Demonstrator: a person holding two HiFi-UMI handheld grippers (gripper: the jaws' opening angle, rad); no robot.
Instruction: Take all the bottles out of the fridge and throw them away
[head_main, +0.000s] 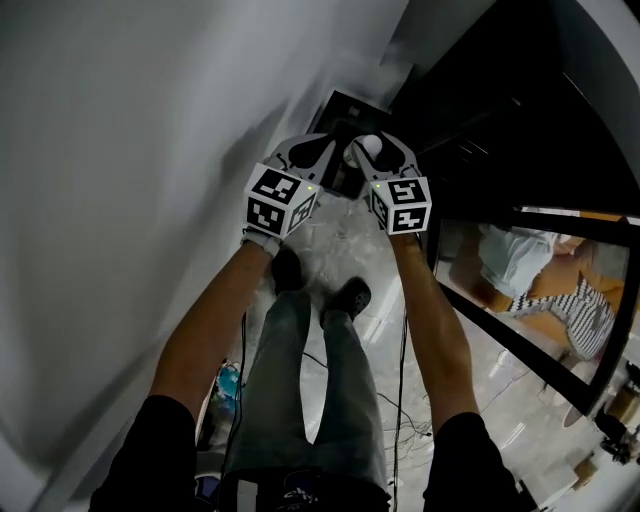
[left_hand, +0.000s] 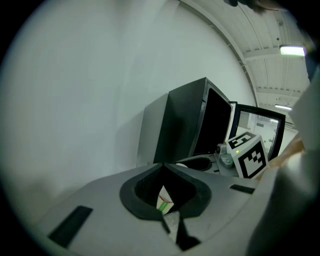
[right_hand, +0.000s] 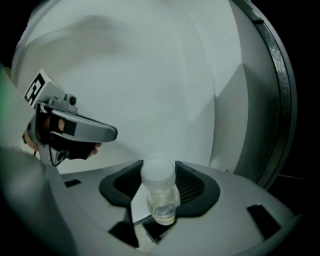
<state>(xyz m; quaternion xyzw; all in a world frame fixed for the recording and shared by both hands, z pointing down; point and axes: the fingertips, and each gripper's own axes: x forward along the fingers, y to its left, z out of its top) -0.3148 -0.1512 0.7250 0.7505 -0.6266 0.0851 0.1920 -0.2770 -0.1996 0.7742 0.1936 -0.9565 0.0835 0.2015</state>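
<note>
- The right gripper (right_hand: 159, 166) is clenched on a clear bottle (right_hand: 161, 194) with a white cap. Its pads press the bottle's sides, and the cap points toward the jaw tips.
- The left gripper (left_hand: 163, 167) has its jaw tips nearly together. It grasps a small white bottle (left_hand: 165, 201) with a green and red label in the hollow between the jaws.
- Both grippers are side by side and close together, above a pale floor (head_main: 335, 235).
- They are near a black box (head_main: 345, 108) that stands against the white wall (head_main: 150, 150).
</note>
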